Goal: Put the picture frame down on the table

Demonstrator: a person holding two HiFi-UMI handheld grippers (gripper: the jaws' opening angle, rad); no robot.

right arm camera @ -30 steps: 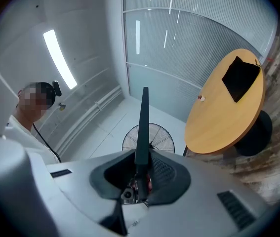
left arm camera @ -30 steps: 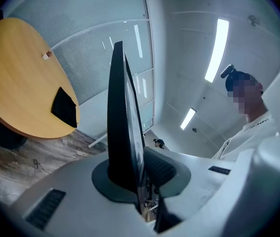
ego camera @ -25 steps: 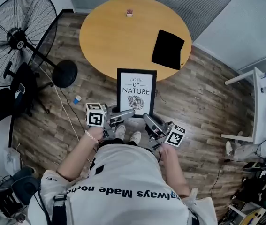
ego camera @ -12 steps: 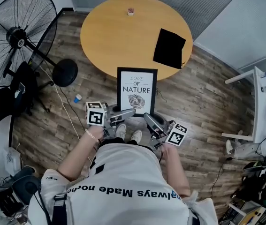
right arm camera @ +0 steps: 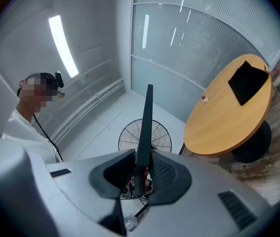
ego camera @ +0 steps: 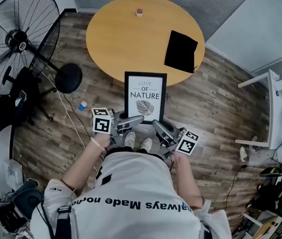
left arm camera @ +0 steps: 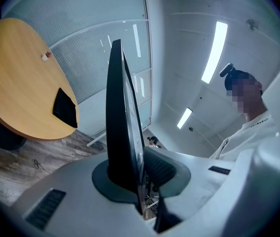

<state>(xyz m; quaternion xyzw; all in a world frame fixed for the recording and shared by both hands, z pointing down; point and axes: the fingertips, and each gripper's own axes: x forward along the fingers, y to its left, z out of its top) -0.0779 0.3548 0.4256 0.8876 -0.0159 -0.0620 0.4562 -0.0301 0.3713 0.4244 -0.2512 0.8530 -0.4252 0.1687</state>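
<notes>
Tiny object on table, maybe pot.

Your frame has a smooth black rim, shiny glass and white paper inside. The tabletop you face is smooth, pale wood. The cloth by its right edge is dull black. The floor is grainy wood planks.

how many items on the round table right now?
2: a small object near the table's far edge, and a black cloth toward its right edge. The held picture frame is not on it.
</notes>
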